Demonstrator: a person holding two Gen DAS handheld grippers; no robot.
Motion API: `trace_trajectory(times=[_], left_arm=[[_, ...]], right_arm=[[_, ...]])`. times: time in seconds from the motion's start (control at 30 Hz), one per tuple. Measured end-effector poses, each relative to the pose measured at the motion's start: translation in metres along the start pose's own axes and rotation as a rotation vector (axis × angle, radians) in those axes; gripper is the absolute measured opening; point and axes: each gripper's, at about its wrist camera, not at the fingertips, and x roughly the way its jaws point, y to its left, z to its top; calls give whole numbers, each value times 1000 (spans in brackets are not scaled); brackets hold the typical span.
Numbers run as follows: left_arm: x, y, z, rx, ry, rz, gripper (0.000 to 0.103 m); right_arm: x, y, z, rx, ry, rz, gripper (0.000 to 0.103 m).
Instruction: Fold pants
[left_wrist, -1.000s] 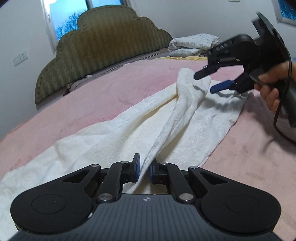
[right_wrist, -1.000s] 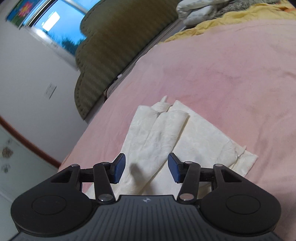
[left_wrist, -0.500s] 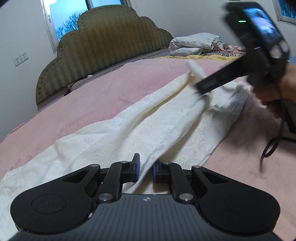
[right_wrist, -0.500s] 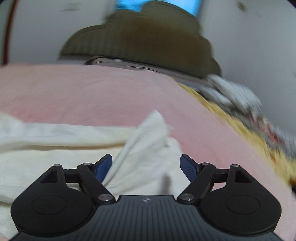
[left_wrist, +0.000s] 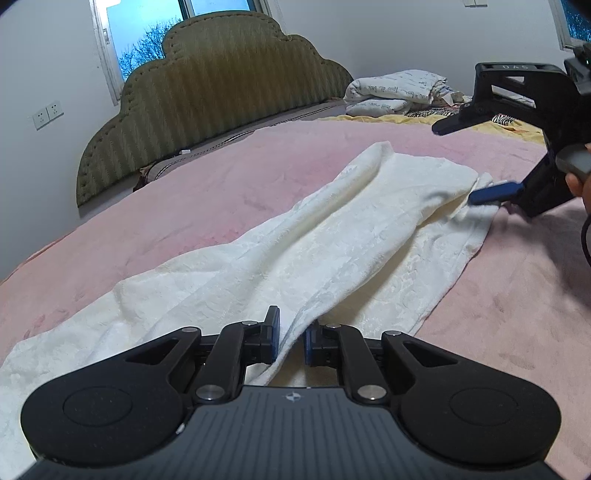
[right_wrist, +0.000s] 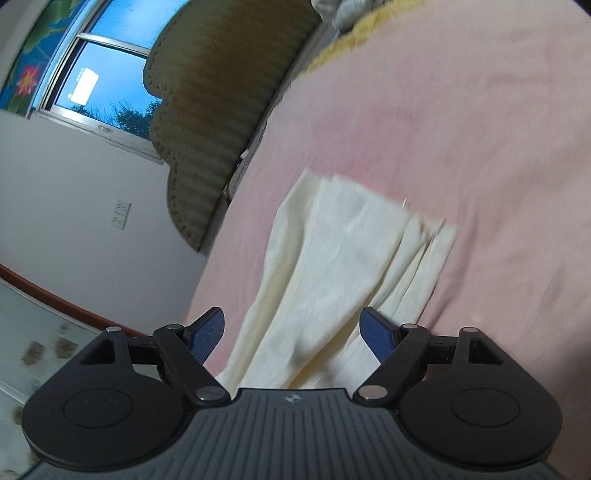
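Cream-white pants (left_wrist: 295, 254) lie stretched across a pink bed cover (left_wrist: 221, 192), one layer folded lengthwise over the other. My left gripper (left_wrist: 291, 334) is shut on a ridge of the pants fabric at the near end. My right gripper (right_wrist: 293, 332) is open wide and empty, just above the pants (right_wrist: 343, 266). In the left wrist view it (left_wrist: 480, 166) hovers at the far end of the pants, with its lower blue finger (left_wrist: 493, 192) touching the cloth edge.
A green padded headboard (left_wrist: 214, 92) stands at the back, with a window above it. Folded bedding (left_wrist: 395, 92) and a yellow blanket (left_wrist: 406, 118) lie at the far right. A hand (left_wrist: 581, 181) holds the right gripper.
The right gripper let go of the far end of the pants, swung around and opened wider. The raised fabric has dropped flat. The left gripper has kept its hold.
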Motion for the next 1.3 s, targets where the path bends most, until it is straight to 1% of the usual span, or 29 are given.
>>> trace_trajectory(times=[0.03, 0.07, 0.1, 0.17, 0.2, 0.23, 0.3, 0.33, 0.37, 0.43, 0.47, 0.53, 0.6, 0.67, 0.7, 0.73, 0.8, 0.87, 0.93, 1.0, 1.07, 1.1, 1.13, 1.17, 1.2, 1.23, 1.27, 1.3], left_arm=[[0, 0, 1, -4, 1, 2, 14], [1, 0, 2, -8, 3, 4, 14], [2, 0, 3, -14, 5, 5, 14], [2, 2, 5, -31, 9, 1, 14], [1, 4, 6, -42, 10, -3, 14], [1, 6, 6, -51, 12, -7, 14], [0, 8, 7, -65, 11, -13, 14], [0, 9, 7, -68, 11, -12, 14], [-1, 10, 6, -67, 10, -10, 14], [0, 9, 6, -63, 8, -2, 14], [0, 9, 6, -61, 5, 1, 14], [-1, 8, 6, -60, -11, 15, 14], [-6, 11, 8, -86, -38, 33, 13], [-14, 13, 11, -99, -57, 28, 11], [-17, 13, 12, -83, -61, 12, 11], [-21, 10, 12, -53, -62, -10, 11], [-24, -1, 6, 19, -56, -44, 12], [-22, -14, -3, 94, -40, -44, 12], [-16, -25, -13, 154, -20, -25, 11], [-17, -27, -15, 171, -26, -19, 11], [-20, -23, -14, 170, -31, -39, 12], [-20, -20, -14, 172, -21, -48, 14], [-20, -18, -15, 174, -11, -45, 20], [-22, -17, -16, 173, -9, -46, 22], [-25, -13, -15, 167, -4, -62, 26], [-29, -11, -14, 151, 3, -86, 27], [-33, -7, -12, 126, 5, -115, 30], [-37, -1, -8, 94, 4, -150, 33]], right_arm=[[6, -1, -2, 9, 28, 15, 81], [12, 3, -3, -10, 39, 6, 81], [17, 7, -4, -41, 38, -16, 82], [27, 13, -1, -70, 16, -29, 82], [31, 12, 2, -68, -9, -33, 82], [34, 14, 6, -73, -51, -43, 79], [36, 17, 13, -121, -121, -73, 76], [39, 19, 18, -163, -158, -104, 62], [43, 21, 22, -203, -174, -129, 39], [52, 18, 32, -229, -159, -148, 13], [54, 15, 36, -218, -137, -147, 10], [55, 17, 41, -245, -122, -144, 9], [45, 35, 39, -347, -157, -126, 9], [26, 57, 29, -460, -197, -118, 9], [18, 61, 26, -492, -201, -132, 9], [11, 60, 23, -513, -196, -164, 9], [4, 51, 18, -539, -173, -251, 9], [2, 33, 15, -513, -138, -304, 9], [8, 16, 14, -457, -82, -329, 9], [6, 11, 14, -416, -80, -315, 9], [0, 11, 20, -383, -69, -299, 13], [-4, 10, 24, -361, -69, -289, 14], [-9, 9, 28, -335, -79, -283, 16], [-15, 9, 30, -326, -102, -285, 18], [-21, 12, 30, -343, -156, -318, 21], [-26, 18, 29, -391, -233, -394, 24], [-28, 29, 26, -468, -304, -470, 26], [-26, 39, 23, -552, -339, -503, 26]])
